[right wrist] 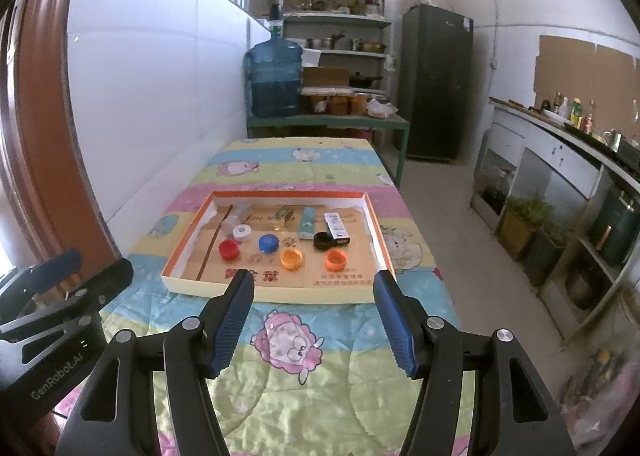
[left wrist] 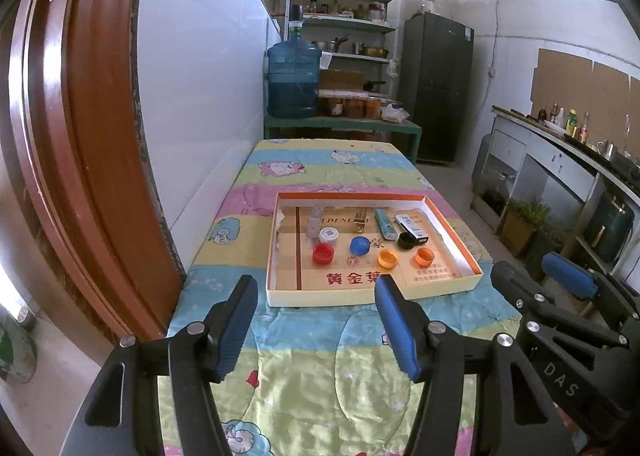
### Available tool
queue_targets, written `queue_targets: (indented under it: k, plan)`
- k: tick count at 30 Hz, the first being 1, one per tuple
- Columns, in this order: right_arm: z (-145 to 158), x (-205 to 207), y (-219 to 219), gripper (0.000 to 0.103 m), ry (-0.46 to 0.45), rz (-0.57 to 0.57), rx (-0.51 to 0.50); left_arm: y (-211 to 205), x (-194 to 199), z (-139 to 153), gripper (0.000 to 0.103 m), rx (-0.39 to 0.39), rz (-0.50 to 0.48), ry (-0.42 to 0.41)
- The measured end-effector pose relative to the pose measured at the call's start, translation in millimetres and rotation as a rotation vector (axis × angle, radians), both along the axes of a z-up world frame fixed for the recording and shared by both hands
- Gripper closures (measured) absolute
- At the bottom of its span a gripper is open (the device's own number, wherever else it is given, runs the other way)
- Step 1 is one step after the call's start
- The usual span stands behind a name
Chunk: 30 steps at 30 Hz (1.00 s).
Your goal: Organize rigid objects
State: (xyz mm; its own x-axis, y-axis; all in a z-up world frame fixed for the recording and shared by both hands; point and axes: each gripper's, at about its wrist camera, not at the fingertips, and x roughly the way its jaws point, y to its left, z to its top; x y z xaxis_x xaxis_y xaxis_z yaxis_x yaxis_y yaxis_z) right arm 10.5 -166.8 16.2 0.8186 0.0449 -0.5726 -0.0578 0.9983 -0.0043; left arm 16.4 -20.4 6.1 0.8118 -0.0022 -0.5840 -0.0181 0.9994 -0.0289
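A shallow cardboard tray (left wrist: 372, 298) (right wrist: 280, 294) with an orange inner rim lies on the quilt-covered table. It holds a red cap (left wrist: 323, 254), a white cap (left wrist: 329, 234), a blue cap (left wrist: 360, 245), two orange caps (left wrist: 389, 258) (left wrist: 424, 256), a black cap (left wrist: 408, 240), a teal lighter (left wrist: 383, 223) and a small white box (left wrist: 412, 228). My left gripper (left wrist: 316, 284) hovers open just short of the tray's near wall, with nothing between its fingers. My right gripper (right wrist: 313, 278) is beside it on the right, open and empty too, facing the same wall.
The colourful quilt (right wrist: 288, 376) covers the table. A white tiled wall and a brown door frame (left wrist: 92, 135) run along the left. Beyond the table stand a water jug (left wrist: 293, 79), shelves and a dark fridge (left wrist: 436, 87). A kitchen counter (right wrist: 560, 143) lines the right side.
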Motion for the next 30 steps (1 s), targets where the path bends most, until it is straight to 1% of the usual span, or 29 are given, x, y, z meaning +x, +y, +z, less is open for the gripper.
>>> queue_targets:
  k: [25,30]
  plan:
    - [-1.4,3.4,-0.1,0.039,0.006,0.002,0.003,0.2,8.4,-7.2,0.042,0.016,-0.002,0.016]
    - [-6.9,3.9,1.2,0.039,0.01,0.002,0.005,0.0,8.4,-6.8,0.042,0.016,-0.002,0.016]
